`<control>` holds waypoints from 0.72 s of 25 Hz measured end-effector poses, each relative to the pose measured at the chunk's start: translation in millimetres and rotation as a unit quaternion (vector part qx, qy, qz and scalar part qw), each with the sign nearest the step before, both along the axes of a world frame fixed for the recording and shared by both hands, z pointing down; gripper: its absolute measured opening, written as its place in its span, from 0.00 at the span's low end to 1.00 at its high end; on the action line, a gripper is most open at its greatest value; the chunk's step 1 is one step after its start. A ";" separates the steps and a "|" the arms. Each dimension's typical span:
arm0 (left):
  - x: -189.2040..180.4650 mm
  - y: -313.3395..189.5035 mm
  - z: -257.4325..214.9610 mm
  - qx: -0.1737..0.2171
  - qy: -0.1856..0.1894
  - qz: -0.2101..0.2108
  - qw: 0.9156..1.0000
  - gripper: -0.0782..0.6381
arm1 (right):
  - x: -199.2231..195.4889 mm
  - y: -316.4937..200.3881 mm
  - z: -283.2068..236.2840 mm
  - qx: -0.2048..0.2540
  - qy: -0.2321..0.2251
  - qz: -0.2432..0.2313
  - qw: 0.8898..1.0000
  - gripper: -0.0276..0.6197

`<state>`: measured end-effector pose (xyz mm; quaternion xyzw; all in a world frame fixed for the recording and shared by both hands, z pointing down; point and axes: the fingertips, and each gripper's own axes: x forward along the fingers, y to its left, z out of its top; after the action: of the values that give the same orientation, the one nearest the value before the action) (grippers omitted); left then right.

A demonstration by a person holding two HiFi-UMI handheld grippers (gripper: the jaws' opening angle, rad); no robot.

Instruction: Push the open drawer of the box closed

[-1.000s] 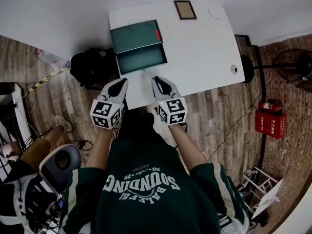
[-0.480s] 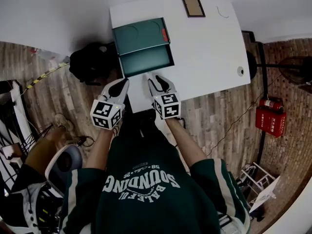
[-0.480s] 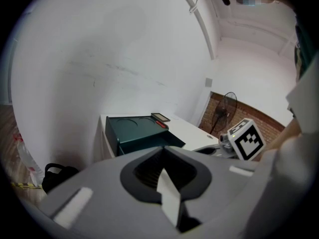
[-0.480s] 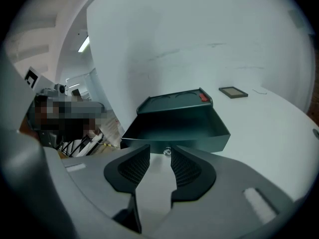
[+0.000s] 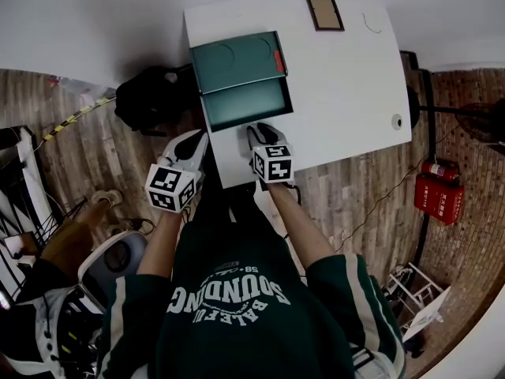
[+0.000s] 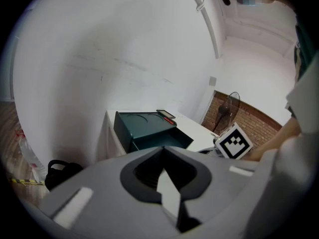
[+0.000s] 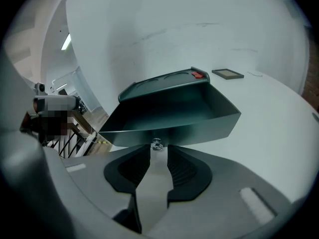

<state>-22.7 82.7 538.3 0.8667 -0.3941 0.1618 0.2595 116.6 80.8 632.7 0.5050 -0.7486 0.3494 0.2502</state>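
Here, white table (image 5: 339, 93) over wood floor (image 5: 355, 188); left fingers (image 6: 142, 177) together, right fingers (image 7: 190, 171) apart.

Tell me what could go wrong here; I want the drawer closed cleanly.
The knob on the drawer sits between the tips of the open right claw, so a push may slip off it. The box stands by the table edge with the left claw away from it, so the whole box may slide instead.
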 end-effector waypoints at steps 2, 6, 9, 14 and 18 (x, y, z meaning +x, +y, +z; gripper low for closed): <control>-1.7 -2.8 1.5 -0.002 0.000 -0.001 1.000 0.18 | 1.6 0.0 5.6 -0.016 -0.008 0.009 1.000 0.21; -6.2 -6.3 5.3 -0.007 0.002 -0.002 1.000 0.18 | -2.9 -0.7 8.9 -0.018 -0.017 0.011 1.000 0.15; -9.8 -7.4 7.6 -0.010 0.004 -0.003 1.000 0.18 | -4.9 -0.6 9.0 -0.018 -0.017 0.015 1.000 0.14; 2.4 -0.4 -6.8 -0.010 0.002 -0.003 1.000 0.18 | 8.0 3.3 -9.8 -0.011 -0.017 0.010 1.000 0.14; 21.0 13.4 -18.9 -0.007 -0.001 -0.003 1.000 0.18 | 27.3 9.3 -23.5 -0.003 -0.021 0.010 1.000 0.14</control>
<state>-1.7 96.0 519.4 0.8636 -0.3959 0.1641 0.2656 143.9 90.0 609.2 0.5046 -0.7474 0.3643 0.2324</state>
